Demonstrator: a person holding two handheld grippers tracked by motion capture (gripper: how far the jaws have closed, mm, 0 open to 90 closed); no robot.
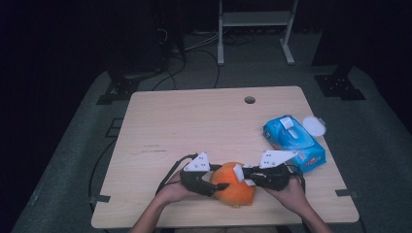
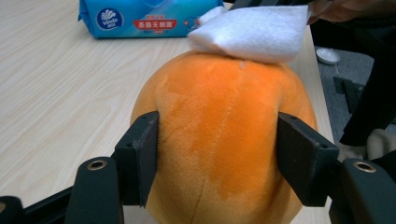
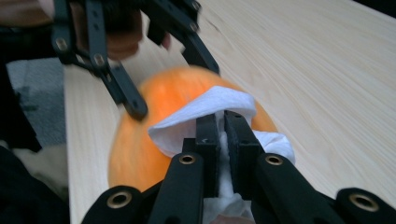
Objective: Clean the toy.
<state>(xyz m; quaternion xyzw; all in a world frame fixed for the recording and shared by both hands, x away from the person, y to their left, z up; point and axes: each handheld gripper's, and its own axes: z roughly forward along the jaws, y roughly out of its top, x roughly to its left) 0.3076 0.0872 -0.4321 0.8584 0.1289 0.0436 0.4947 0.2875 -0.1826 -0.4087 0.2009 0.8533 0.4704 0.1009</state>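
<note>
Jaws of the left gripper [image 2: 219, 163] clamp an orange plush fruit [image 2: 224, 135] on both flanks, pads pressed into the fabric; jaws of the right gripper [image 3: 223, 135] pinch a folded white wipe [image 3: 205, 109] almost flat between them. The wipe lies on top of the plush, touching it. In the high view the plush [image 1: 233, 190] sits near the front edge of the wooden table [image 1: 194, 126], between the left gripper [image 1: 214, 187] and the right gripper [image 1: 245, 177].

Step in hand looks like wiping the plush surface. To do it well: keep the L clamp firm so the toy can't roll or slide w/ each stroke; drag the wipe in short passes over the top, light pressure, since soft pile bunches. Don't let the R pads scrape the fabric. Rotate the toy w/ L for fresh areas. Blue wet-wipe pack [image 1: 294, 143] lies just beside to the right, its round lid [image 1: 314, 127] open, so a new wipe is within reach.
</note>
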